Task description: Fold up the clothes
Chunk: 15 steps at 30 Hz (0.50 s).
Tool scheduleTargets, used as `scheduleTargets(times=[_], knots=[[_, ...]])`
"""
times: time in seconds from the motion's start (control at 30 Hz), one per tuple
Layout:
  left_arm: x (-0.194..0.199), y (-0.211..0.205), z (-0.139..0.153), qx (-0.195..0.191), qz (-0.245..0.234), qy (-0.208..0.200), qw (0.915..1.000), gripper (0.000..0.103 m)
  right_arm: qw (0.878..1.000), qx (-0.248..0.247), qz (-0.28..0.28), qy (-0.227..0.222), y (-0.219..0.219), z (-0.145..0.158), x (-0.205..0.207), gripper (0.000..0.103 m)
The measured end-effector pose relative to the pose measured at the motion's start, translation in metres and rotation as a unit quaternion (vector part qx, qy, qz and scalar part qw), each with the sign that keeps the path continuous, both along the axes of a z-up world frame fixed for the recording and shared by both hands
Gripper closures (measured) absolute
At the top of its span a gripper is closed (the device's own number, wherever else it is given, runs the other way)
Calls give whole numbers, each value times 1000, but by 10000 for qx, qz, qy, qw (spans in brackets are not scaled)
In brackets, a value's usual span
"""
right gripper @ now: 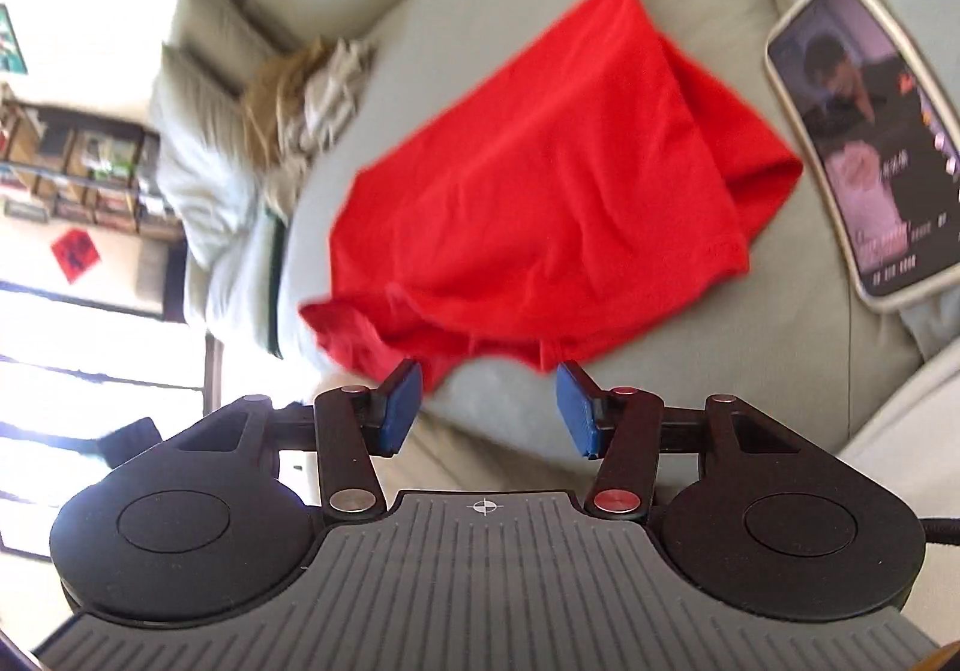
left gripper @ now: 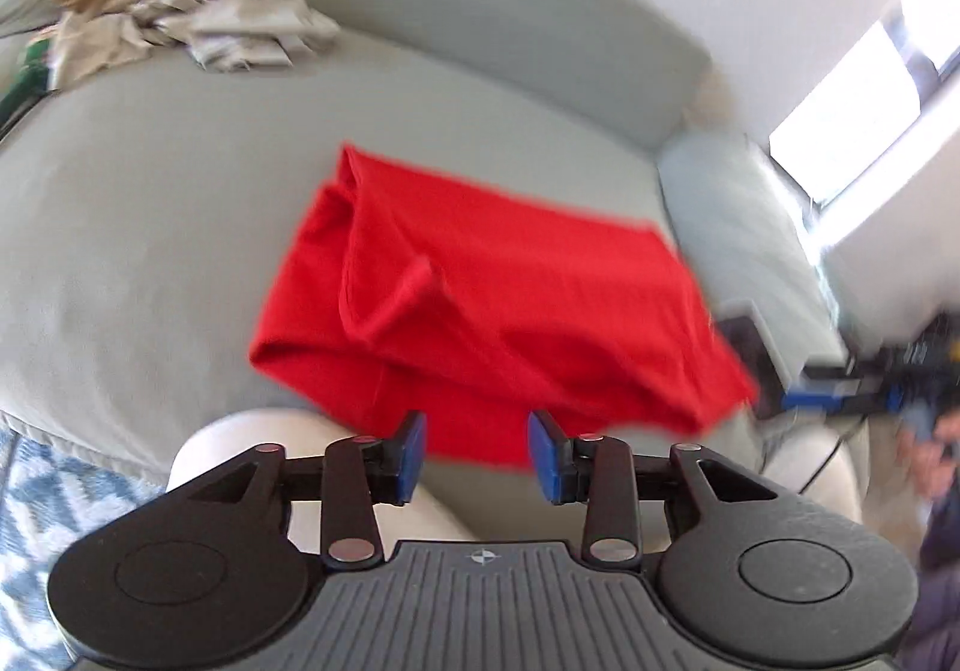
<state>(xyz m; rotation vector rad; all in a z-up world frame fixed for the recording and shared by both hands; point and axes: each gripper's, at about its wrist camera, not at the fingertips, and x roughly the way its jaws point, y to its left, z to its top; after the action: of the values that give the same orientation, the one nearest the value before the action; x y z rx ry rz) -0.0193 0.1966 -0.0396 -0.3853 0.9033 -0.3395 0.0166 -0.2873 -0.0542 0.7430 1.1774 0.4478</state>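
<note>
Pale sofa cushion [left gripper: 150,227] carries the red garment [left gripper: 498,311] at twelve o'clock of both claws — left claw [left gripper: 477,458], right claw [right gripper: 487,410] — each spread wide, holding nothing.

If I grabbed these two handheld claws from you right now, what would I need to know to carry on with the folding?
Left gripper: open, holding nothing, just short of the red garment.
Right gripper: open, empty, at the garment's near edge.
The red garment lies on the grey sofa cushion, partly folded but loose and uneven.
A crumpled pile of clothes waits at the sofa's far end.
A phone lies beside the garment; avoid it.
Left: tidy the fold, then probably the pile.
</note>
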Motion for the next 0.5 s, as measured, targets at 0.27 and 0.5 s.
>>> scheduleTargets(times=[0.27,0.5], knots=[[54,-67,8,1700,136,-990,9804,62,9987,-338,-301,-231,50,-13,31,52],[28,-59,-6,2949,-1018,-1229,9421,49,9992,-316,-194,-166,49,-21,8,47]])
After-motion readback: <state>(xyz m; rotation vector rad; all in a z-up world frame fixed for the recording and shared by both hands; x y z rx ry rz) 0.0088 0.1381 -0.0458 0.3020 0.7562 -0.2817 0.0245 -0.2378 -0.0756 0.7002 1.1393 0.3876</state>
